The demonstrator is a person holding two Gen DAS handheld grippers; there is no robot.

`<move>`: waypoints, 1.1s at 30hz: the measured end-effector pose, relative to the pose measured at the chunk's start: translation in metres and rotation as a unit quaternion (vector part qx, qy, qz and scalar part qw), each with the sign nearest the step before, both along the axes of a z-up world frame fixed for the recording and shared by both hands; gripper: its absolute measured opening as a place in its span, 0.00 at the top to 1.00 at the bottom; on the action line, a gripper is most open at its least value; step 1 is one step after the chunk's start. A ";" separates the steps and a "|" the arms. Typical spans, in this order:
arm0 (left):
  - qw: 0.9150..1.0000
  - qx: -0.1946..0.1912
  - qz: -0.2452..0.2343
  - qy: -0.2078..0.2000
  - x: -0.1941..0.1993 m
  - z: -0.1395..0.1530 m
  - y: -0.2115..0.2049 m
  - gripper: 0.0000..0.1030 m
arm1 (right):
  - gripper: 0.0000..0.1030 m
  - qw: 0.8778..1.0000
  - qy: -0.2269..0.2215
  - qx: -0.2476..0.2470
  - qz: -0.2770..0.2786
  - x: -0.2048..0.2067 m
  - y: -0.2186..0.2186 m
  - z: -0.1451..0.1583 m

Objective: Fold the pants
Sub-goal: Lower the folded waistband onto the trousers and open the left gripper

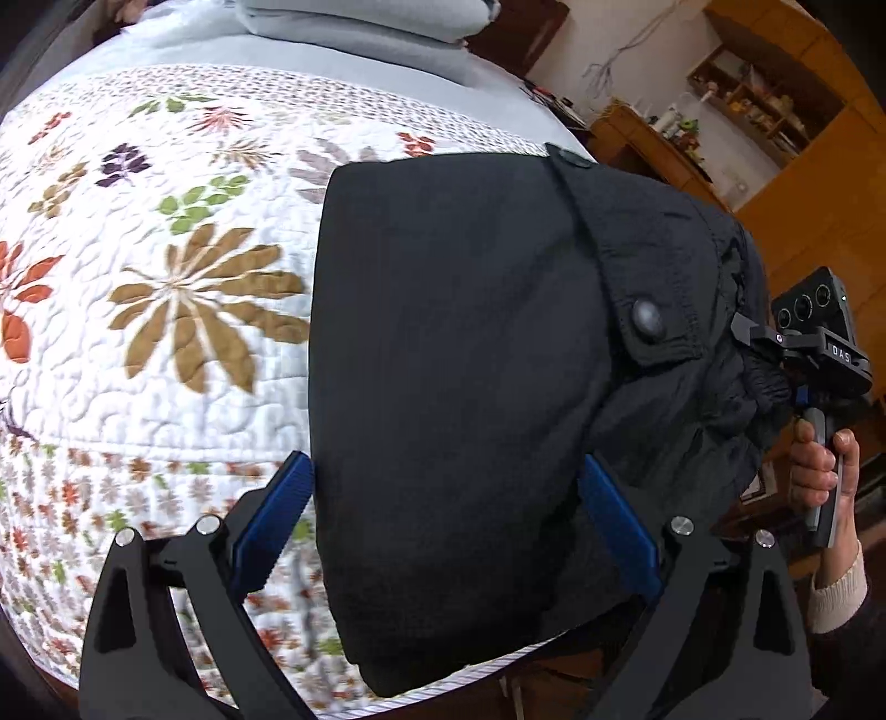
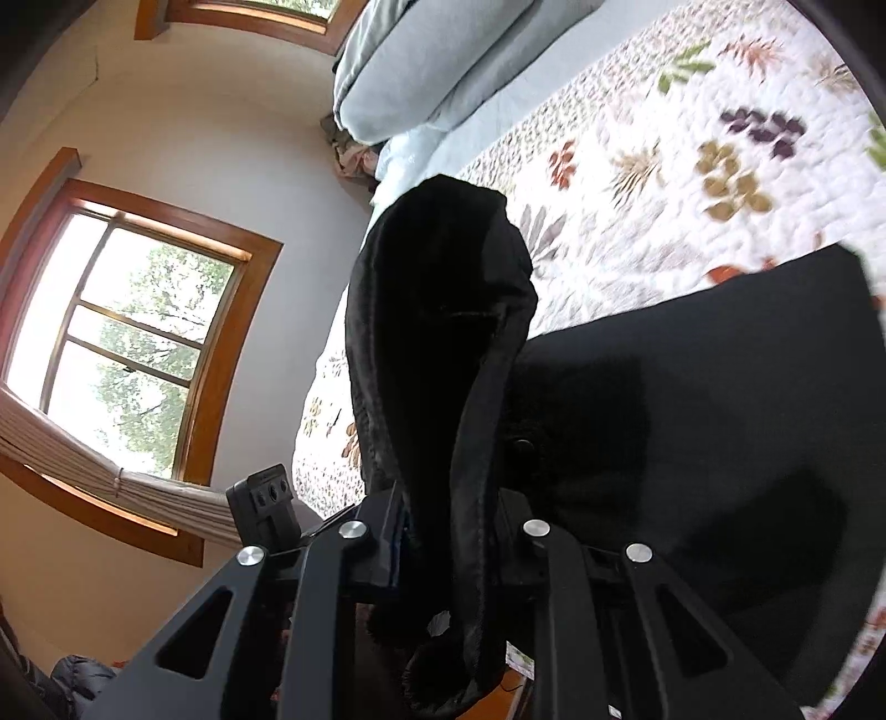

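Stuff u can't rly make out here

Right gripper tips buried in pants fabric, pads hidden. Past the left gripper, shelf bits too tiny to ID; quilt beyond looks blurry.

pants lie on quilt at bed's near edge | left gripper straddles their near end | right gripper clamps waistband at right side | pillows at far end | shelf beyond right
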State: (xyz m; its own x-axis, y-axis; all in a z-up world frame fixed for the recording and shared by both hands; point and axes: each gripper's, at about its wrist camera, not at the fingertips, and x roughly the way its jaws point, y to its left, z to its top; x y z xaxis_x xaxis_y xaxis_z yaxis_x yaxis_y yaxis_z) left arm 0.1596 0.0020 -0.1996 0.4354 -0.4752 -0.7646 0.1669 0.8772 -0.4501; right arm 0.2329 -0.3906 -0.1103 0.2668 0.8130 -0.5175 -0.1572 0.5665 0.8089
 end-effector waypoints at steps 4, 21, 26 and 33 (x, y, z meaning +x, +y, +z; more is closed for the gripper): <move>1.000 0.006 -0.021 -0.005 0.007 0.000 -0.021 0.06 | 0.80 1.000 0.008 -0.009 -0.018 -0.004 -0.016 -0.002; 0.996 0.070 -0.053 -0.015 0.025 0.005 -0.089 0.04 | 0.80 0.995 0.059 0.001 -0.082 0.005 -0.084 -0.043; 0.995 0.086 -0.054 -0.020 0.030 0.002 -0.099 0.03 | 0.80 0.993 0.075 0.010 -0.086 0.006 -0.093 -0.058; 0.993 0.097 -0.057 -0.021 0.035 0.000 -0.111 0.03 | 0.70 0.991 0.098 0.015 -0.091 0.006 -0.107 -0.078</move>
